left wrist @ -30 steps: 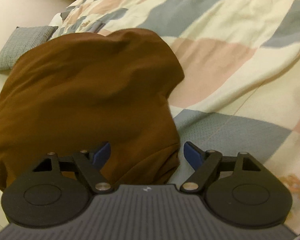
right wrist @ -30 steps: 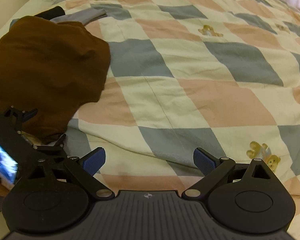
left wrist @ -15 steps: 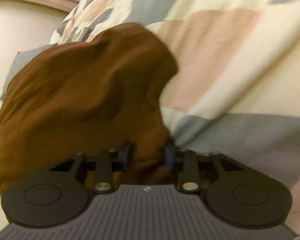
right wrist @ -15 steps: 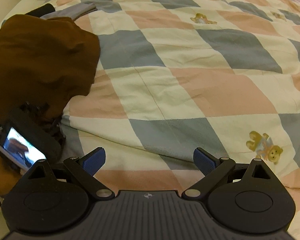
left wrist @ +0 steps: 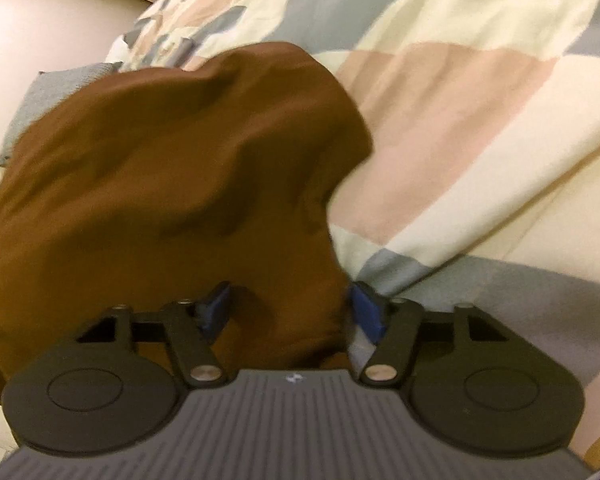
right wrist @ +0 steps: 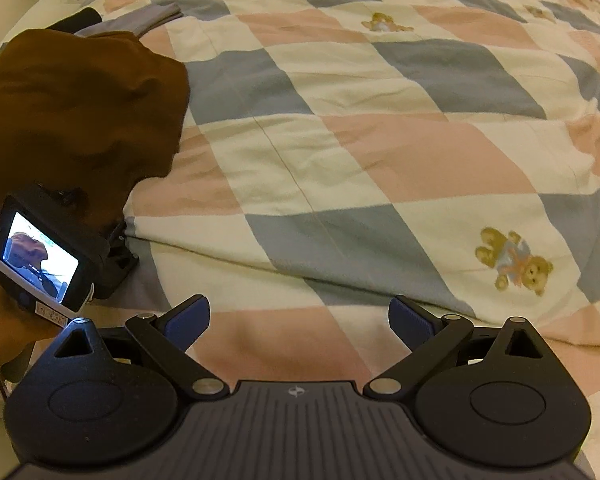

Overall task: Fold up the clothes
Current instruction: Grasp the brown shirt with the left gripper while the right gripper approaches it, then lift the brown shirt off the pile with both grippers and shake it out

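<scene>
A brown garment (left wrist: pixel 172 168) lies bunched in a mound at the left edge of the bed; in the right wrist view the brown garment (right wrist: pixel 72 104) fills the upper left. My left gripper (left wrist: pixel 290 310) is at its near edge, with a fold of brown cloth between the blue pads (left wrist: pixel 216 308). The jaws stand well apart and are not pinching the fold. My right gripper (right wrist: pixel 300 320) hovers open over the checked quilt (right wrist: pixel 380 140), to the right of the garment, holding nothing. The left gripper's body and lit screen (right wrist: pixel 48 256) show in the right wrist view.
A grey pillow (left wrist: pixel 56 92) lies beyond the garment near the pale wall. A grey folded cloth (right wrist: pixel 160 14) and a dark item (right wrist: pixel 80 20) sit behind the brown mound. The quilt with teddy-bear prints (right wrist: pixel 512 260) stretches far to the right.
The left gripper's jaws narrowed onto the brown fold half a second ago and have since spread apart again. The right gripper drifted slightly, still open.
</scene>
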